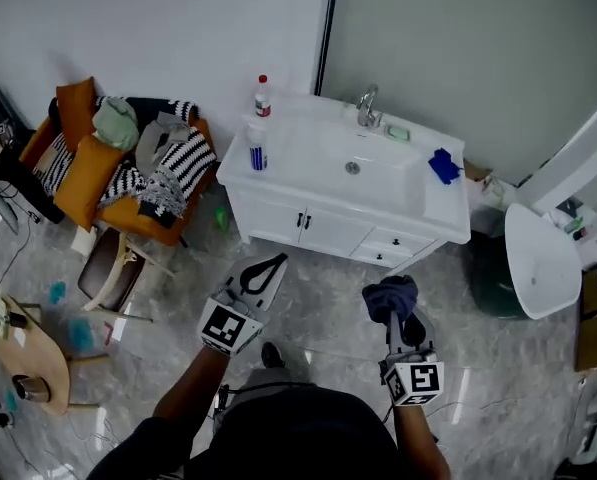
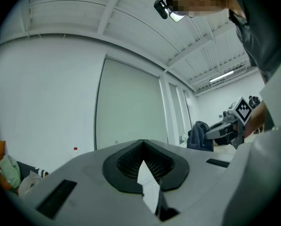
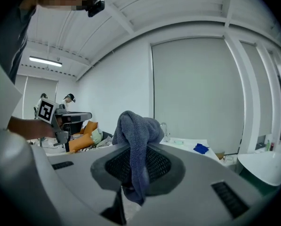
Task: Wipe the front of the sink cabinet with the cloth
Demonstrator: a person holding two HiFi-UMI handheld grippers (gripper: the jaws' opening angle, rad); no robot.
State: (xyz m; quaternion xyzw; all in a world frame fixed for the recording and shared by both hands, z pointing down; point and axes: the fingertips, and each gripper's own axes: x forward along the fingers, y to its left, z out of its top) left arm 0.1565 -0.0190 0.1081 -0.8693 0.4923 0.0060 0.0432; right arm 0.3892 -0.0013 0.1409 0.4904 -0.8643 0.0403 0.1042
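1. I see the cloth [image 3: 139, 138] as a dark grey-blue terry rag, bunched into a soft lump. It is pinched between the jaws of my right gripper [image 1: 393, 313], with one fold draping down over the pads.
2. In the head view the cloth [image 1: 391, 295] hangs above the floor, well apart from the cabinet and touching none of it.
3. The sink cabinet [image 1: 316, 230] is white and stands against the wall with its front towards me. Small dark handles show on the doors at left, and drawers sit at right under the basin top.
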